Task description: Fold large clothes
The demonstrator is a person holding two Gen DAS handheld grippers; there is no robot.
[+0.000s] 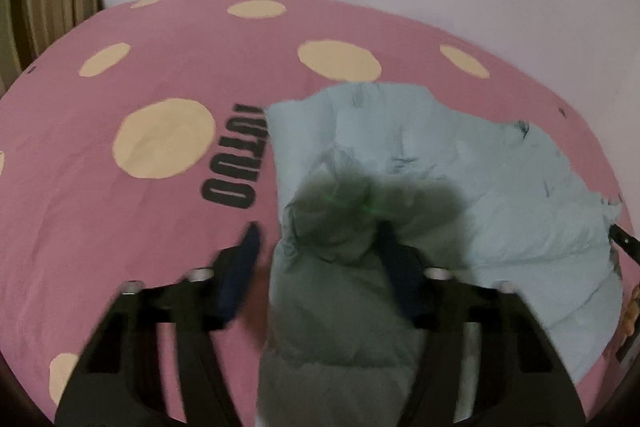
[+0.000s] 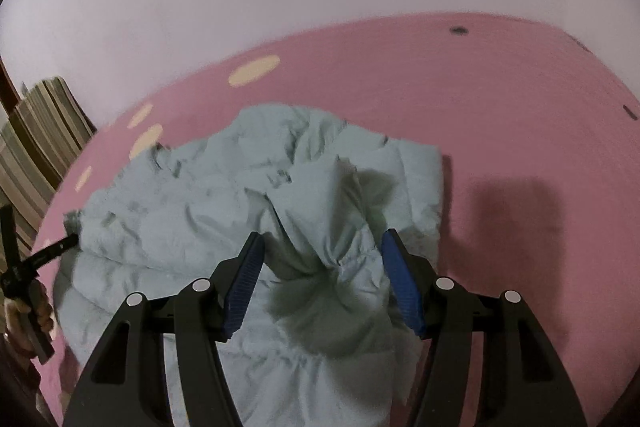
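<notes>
A pink bedspread with cream dots (image 1: 160, 75) lies wide and bare around a rumpled pale blue quilted jacket (image 1: 460, 187). Jacket folds bunch between the spread jaws of both the left gripper (image 1: 316, 235) and right gripper (image 2: 322, 243), neither clenched.

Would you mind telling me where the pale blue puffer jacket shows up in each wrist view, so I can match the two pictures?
Left wrist view: the pale blue puffer jacket fills the centre and right, running down between the open fingers of the left gripper.
Right wrist view: the jacket fills the centre and left, bunched between the open fingers of the right gripper.
Shared landmark: the pink bedspread with cream dots.
</notes>
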